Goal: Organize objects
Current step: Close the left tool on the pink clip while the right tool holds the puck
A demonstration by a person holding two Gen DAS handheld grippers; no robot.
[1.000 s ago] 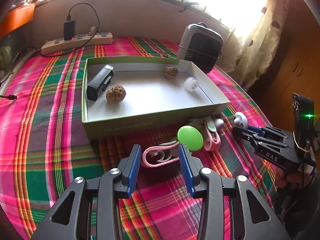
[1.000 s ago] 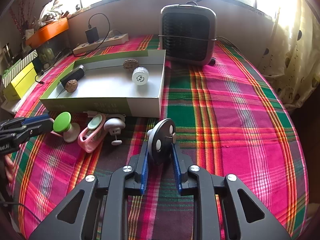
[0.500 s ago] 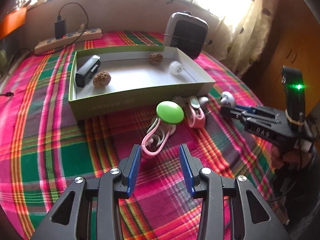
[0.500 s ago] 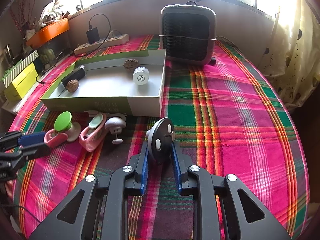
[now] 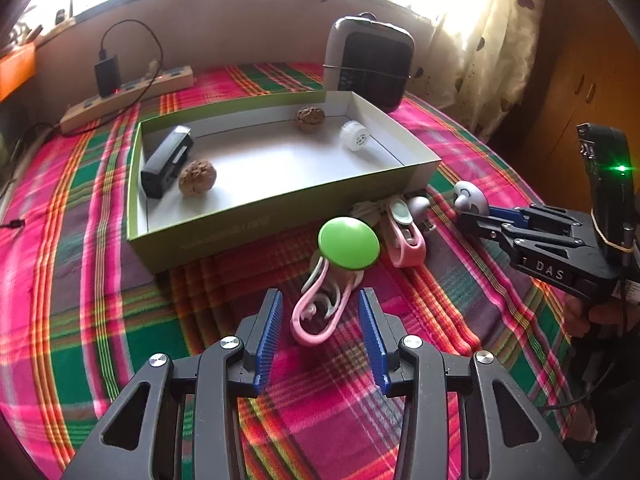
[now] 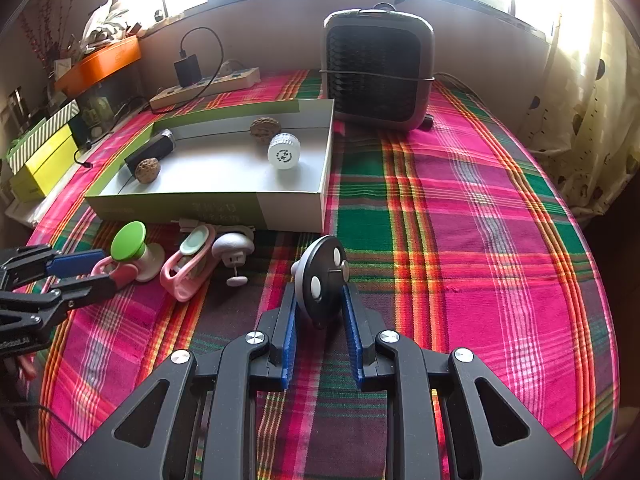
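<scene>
**On the plaid cloth by the green box: one tool parted, one clamped**

Beside the green box [image 5: 256,216], seen from the left wrist, the left hand-held gripper [image 5: 320,320] stands with its blue pads parted around the looped end of a pink clip [image 5: 316,316]; neither pad touches the loop. The clip's far end carries a round green cap [image 5: 348,242], which sits just in front of the box's near wall. To the right of that cap, also near the box's front wall, lie a second pink clip [image 5: 404,232] and a small grey mushroom-shaped piece [image 5: 419,204]. Inside the box sit a black rectangular device [image 5: 166,162] by the left wall, a walnut [image 5: 197,177] touching or just beside it, another walnut [image 5: 310,118] at the far wall and a white ribbed cap [image 5: 354,135] toward the right wall. Right of the box, the right hand-held gripper [image 5: 476,210] enters from the edge, closed on a grey disc [image 5: 470,196].

From the right wrist, the right hand-held gripper [image 6: 322,300] is clamped on that disc [image 6: 322,276] — dark, round, held on edge between the blue pads, in front of the box's [image 6: 292,208] near right corner. Left of the disc, along the box's front wall, are the mushroom piece [image 6: 233,245], the second pink clip [image 6: 188,266] and the green cap [image 6: 128,240]. The left hand-held gripper [image 6: 100,270] reaches in from the left edge, its pads either side of the first pink clip [image 6: 116,274]. Behind the box stands a grey heater [image 6: 378,68], with a power strip [image 6: 206,86] farther left.
</scene>
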